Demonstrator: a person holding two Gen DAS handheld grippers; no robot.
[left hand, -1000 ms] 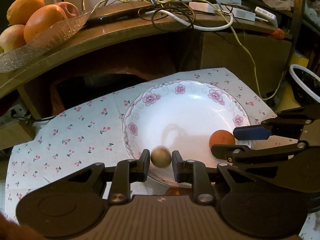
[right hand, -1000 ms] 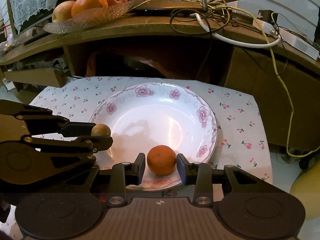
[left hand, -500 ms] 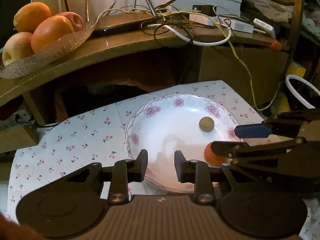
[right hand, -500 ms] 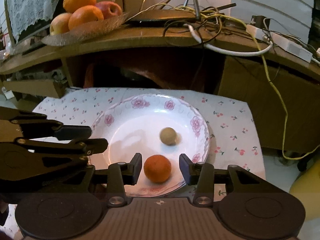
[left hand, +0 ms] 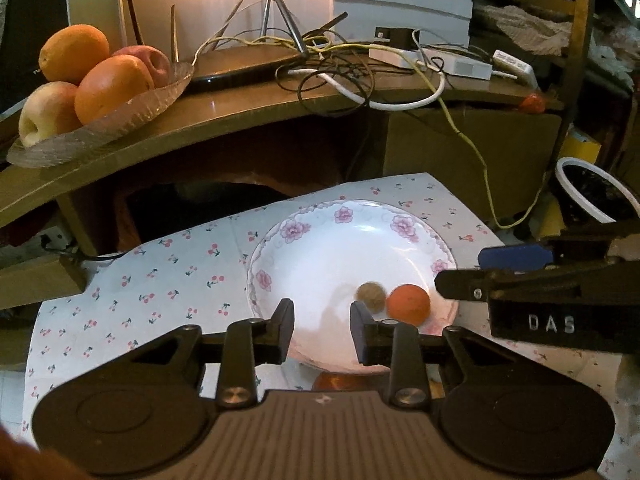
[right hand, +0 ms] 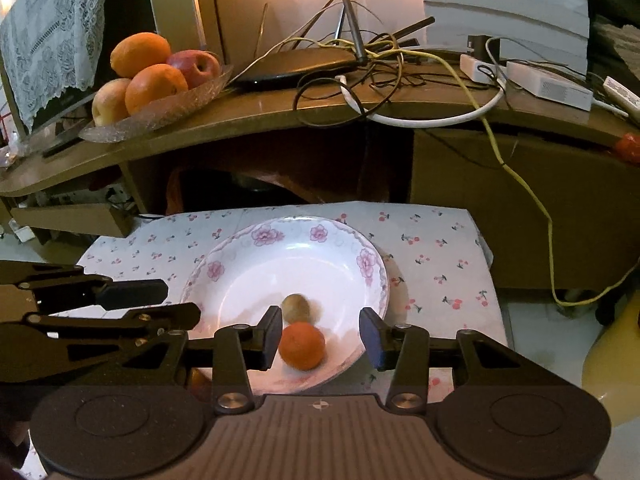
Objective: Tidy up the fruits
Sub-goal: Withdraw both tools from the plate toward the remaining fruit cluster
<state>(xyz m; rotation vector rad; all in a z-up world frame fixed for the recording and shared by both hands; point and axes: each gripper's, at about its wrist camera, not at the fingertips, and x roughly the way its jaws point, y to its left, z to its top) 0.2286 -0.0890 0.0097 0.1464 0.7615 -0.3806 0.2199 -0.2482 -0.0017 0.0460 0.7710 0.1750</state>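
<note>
Tangled cables [left hand: 340, 68] lie on a wooden shelf [left hand: 240, 108] above a cherry-print cloth [left hand: 160, 280].

Ahead of my grippers: plate [right hand: 248, 276] — glossy white glazed ceramic; cloth [right hand: 432, 252] under it — matt printed fabric; beyond, shelf [right hand: 256, 120] — polished wood.

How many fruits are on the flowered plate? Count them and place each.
2. The small orange fruit lies near the plate's front rim; the small brown fruit sits just behind it. None looks hidden.
</note>
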